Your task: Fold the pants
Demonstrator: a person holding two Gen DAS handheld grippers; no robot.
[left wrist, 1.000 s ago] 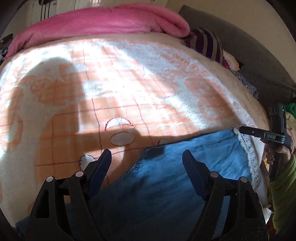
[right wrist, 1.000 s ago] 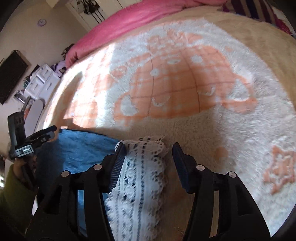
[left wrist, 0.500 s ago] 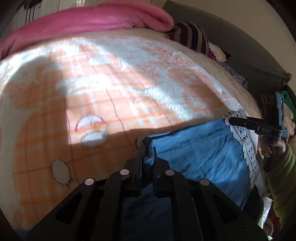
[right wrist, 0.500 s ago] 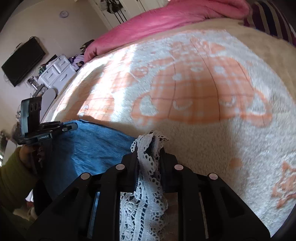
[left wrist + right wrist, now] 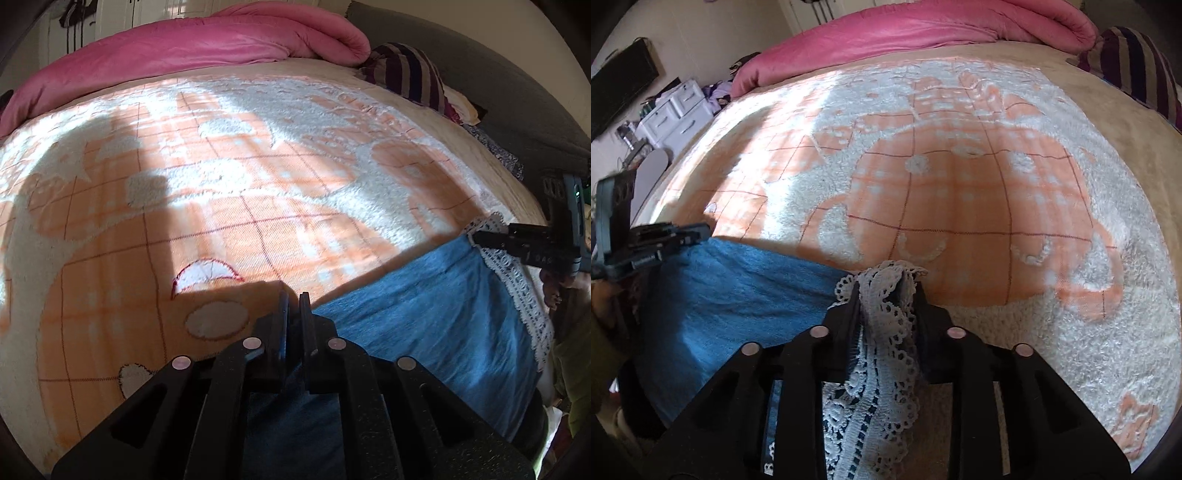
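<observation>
Blue pants (image 5: 424,317) with a white lace hem (image 5: 517,280) lie at the near edge of the bed. My left gripper (image 5: 294,295) is shut on the pants' far edge at one corner. My right gripper (image 5: 886,284) is shut on the lace hem (image 5: 882,332), which bunches up between its jaws. The blue cloth (image 5: 738,291) stretches between the two grippers. Each gripper shows in the other's view: the right one (image 5: 476,236) at the right, the left one (image 5: 701,230) at the left.
The bed is covered by a fluffy orange and white blanket (image 5: 240,184). A rolled pink duvet (image 5: 207,44) lies along the far side. A striped pillow (image 5: 406,70) sits at the far right. White drawers (image 5: 672,114) stand beside the bed.
Both grippers have closed from open onto the pants: the left on the blue edge, the right on the lace hem. Both have lifted slightly with the cloth.
</observation>
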